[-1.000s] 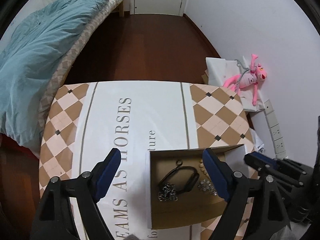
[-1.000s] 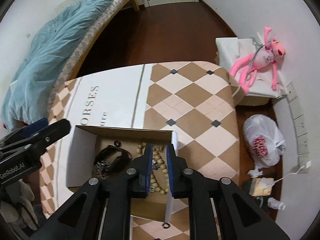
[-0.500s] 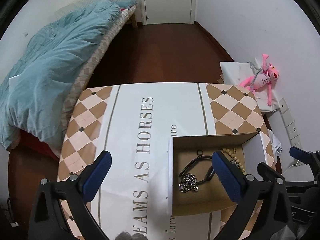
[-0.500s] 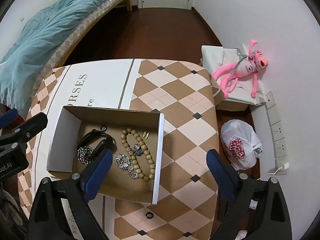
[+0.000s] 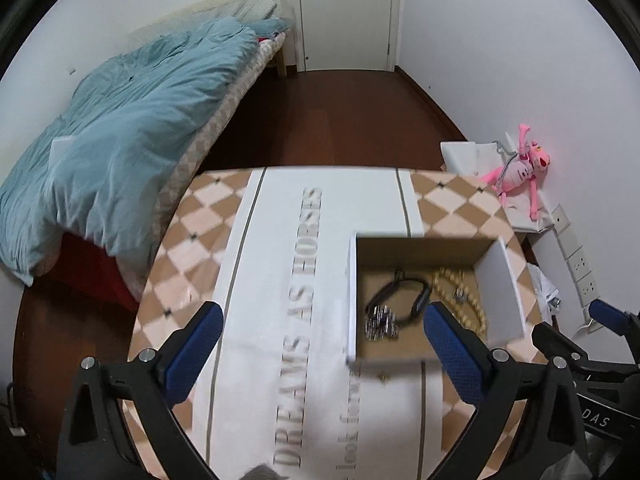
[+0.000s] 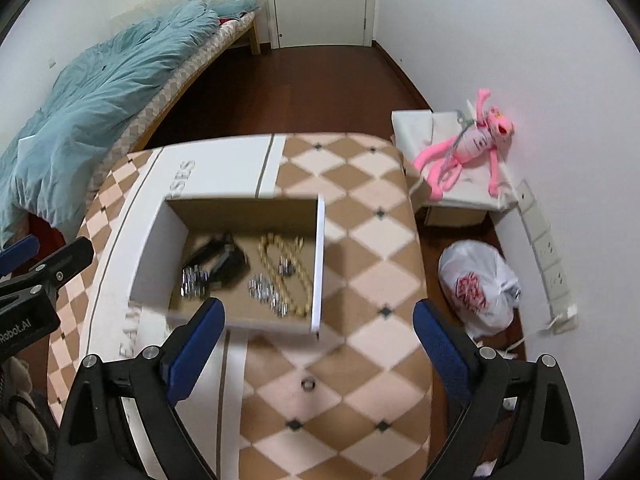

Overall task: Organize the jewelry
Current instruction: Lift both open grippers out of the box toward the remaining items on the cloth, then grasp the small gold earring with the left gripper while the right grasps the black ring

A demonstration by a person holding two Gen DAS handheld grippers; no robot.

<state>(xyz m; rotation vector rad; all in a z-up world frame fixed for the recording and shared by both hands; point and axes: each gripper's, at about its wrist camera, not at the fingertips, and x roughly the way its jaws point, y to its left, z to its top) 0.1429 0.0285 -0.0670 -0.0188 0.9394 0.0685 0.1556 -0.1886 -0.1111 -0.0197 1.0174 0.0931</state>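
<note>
Left wrist view: the left gripper [image 5: 322, 330] hangs above the desk [image 5: 280, 240], fingers spread wide and empty. The cardboard box [image 5: 496, 280] sits to its right, holding a black band [image 5: 400, 296], a silver chain [image 5: 380, 322] and a bead necklace [image 5: 472, 304].

Right wrist view: the right gripper [image 6: 320, 326] is likewise spread and empty over the box's near edge. A small ring [image 6: 308, 385] lies on the desk outside the box.
</note>
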